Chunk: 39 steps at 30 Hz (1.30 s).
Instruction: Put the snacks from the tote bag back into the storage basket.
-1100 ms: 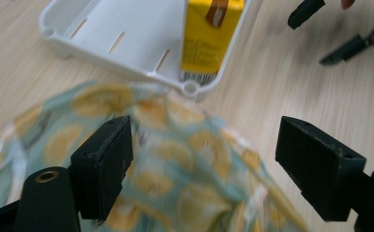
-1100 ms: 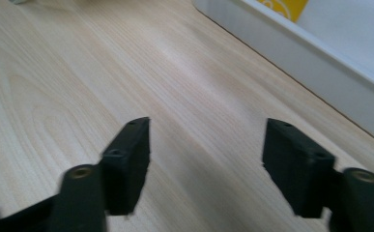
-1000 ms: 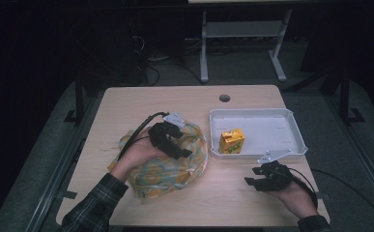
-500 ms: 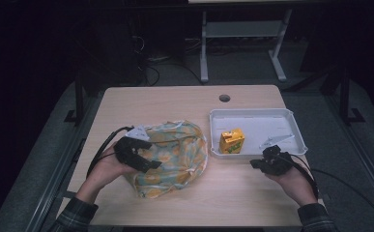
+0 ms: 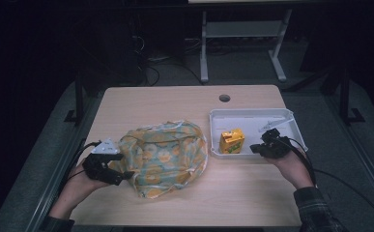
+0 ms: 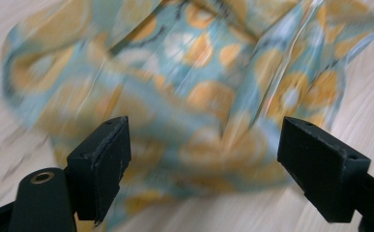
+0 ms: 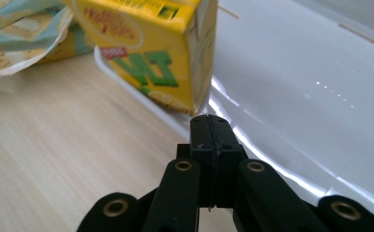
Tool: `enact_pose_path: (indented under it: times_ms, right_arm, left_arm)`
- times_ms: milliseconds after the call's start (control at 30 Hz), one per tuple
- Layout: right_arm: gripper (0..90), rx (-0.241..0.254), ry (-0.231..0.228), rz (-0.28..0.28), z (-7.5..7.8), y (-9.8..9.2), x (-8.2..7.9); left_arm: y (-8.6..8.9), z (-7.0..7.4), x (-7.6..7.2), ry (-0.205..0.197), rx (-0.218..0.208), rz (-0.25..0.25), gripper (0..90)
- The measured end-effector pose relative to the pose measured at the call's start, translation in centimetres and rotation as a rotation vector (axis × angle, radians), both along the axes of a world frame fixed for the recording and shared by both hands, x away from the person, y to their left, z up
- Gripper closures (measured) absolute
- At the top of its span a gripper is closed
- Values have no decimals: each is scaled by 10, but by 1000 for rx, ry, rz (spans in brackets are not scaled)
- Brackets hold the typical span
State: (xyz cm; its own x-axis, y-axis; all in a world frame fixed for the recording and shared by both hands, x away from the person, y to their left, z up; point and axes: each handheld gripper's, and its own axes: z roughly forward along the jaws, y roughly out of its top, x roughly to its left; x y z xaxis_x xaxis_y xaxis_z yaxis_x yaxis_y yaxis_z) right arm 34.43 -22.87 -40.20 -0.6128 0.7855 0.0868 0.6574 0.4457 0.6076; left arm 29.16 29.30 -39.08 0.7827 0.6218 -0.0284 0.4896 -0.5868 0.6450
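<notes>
At the near edge of the table the person's two forearms come in, and a strip of bare wood runs along that edge between them with nothing on it. The left gripper sits at about eight o'clock on the tabletop, near the left edge, and its jaws stand wide apart with nothing pinched between them. The patterned bag, a crumpled blue and orange thing, lies right in front of that gripper at its two o'clock; in the left gripper view the bag spreads across the gap beyond both fingertips, apart from them as far as I can tell, though the picture is smeared. The right gripper is over at four o'clock, at the near rim of the white tray. Its jaws are pressed flat together and hold nothing. In the right gripper view the yellow juice carton stands just past the closed tips at their eleven o'clock, near but apart, with the tray's rim directly under the tips. The carton stands upright in the tray's near left corner, leaving the rest of the tray floor bare. Farther off, the back half of the table is open wood up to a round hole at one o'clock.
</notes>
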Motion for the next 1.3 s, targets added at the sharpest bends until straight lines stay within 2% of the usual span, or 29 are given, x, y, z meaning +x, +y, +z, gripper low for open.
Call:
enact_pose_path:
  times_ms: [67,267,333,467,800,1033,1100,1300]
  right_arm:
    - [896,0,0,-2,3,1,6]
    - [896,6,5,-21,10,1,22]
    - [896,-9,-2,-24,14,2,27]
    - [896,0,-8,-34,22,5,38]
    - [896,4,-13,-13,40,24,57]
    - [896,-3,-4,2,40,36,70]
    - [896,8,-3,10,41,39,72]
    - [896,-2,3,19,40,43,72]
  left_arm:
    - [10,-2,-6,-7,-4,17,190]
    - [39,-12,-20,17,-14,90,189]
    - [47,-19,-23,25,-6,112,188]
    - [56,-27,-26,43,-2,139,188]
    - [59,-34,-23,52,-2,153,188]
    - [56,-38,-23,62,12,144,188]
    - [56,-38,-23,63,12,143,188]
    - [56,-39,-23,69,14,138,188]
